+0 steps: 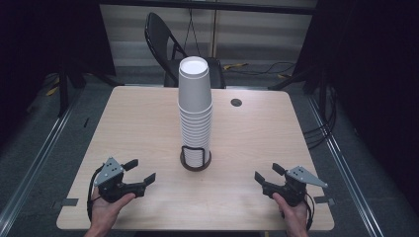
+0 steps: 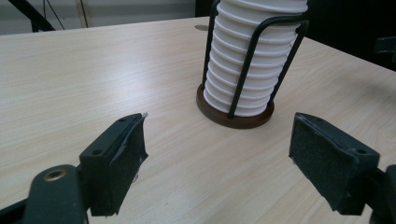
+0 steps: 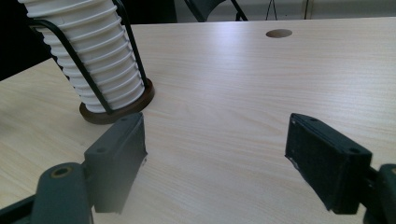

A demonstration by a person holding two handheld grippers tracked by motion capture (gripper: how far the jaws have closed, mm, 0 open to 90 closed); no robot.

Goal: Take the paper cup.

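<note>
A tall stack of white paper cups (image 1: 194, 106) stands upside down in a black wire holder with a brown round base (image 1: 195, 160) at the table's middle. My left gripper (image 1: 140, 172) rests near the front left, open and holding nothing, its jaws aimed toward the holder. My right gripper (image 1: 270, 173) sits at the front right, open too, nothing between its jaws. In the left gripper view the cup stack (image 2: 250, 60) and its base (image 2: 236, 119) lie ahead, right of centre. In the right gripper view the stack (image 3: 95, 56) stands at the upper left.
The light wooden table (image 1: 138, 123) has a round cable hole (image 1: 236, 102) at the back right. A black folding chair (image 1: 165, 42) stands behind the table. Dark stands and cables lie on the floor around.
</note>
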